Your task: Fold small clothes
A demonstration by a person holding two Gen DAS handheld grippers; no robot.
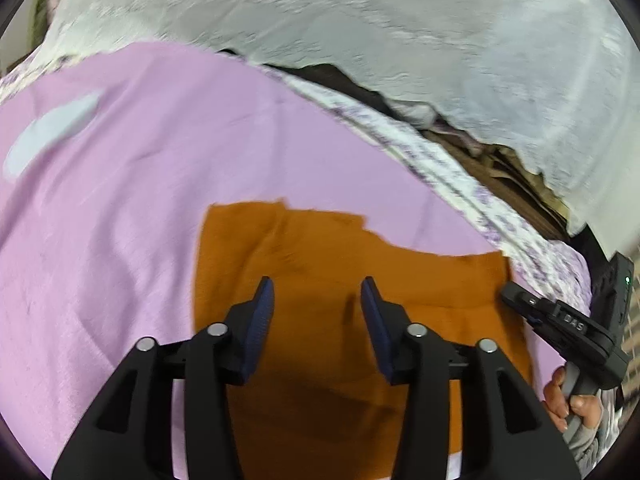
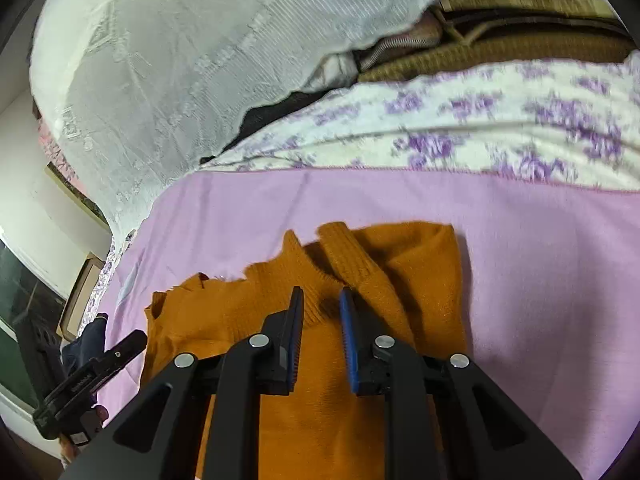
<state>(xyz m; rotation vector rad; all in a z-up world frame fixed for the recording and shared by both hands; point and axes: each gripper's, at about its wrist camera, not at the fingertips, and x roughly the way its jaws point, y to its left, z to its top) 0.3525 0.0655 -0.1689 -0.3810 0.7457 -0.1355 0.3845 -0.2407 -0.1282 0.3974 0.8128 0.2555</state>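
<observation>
The orange knit sweater (image 1: 340, 320) lies flat on the lilac sheet (image 1: 140, 200), spread there so it can be folded. The left gripper (image 1: 317, 292) hangs over its middle with jaws apart and nothing between them. The right gripper (image 2: 322, 300) hovers above the ribbed cuff (image 2: 348, 252) at twelve o'clock, its jaws narrowly parted and gripping nothing, probably lining up on the sleeve. A floral bedspread (image 2: 480, 128) borders the sheet beyond.
</observation>
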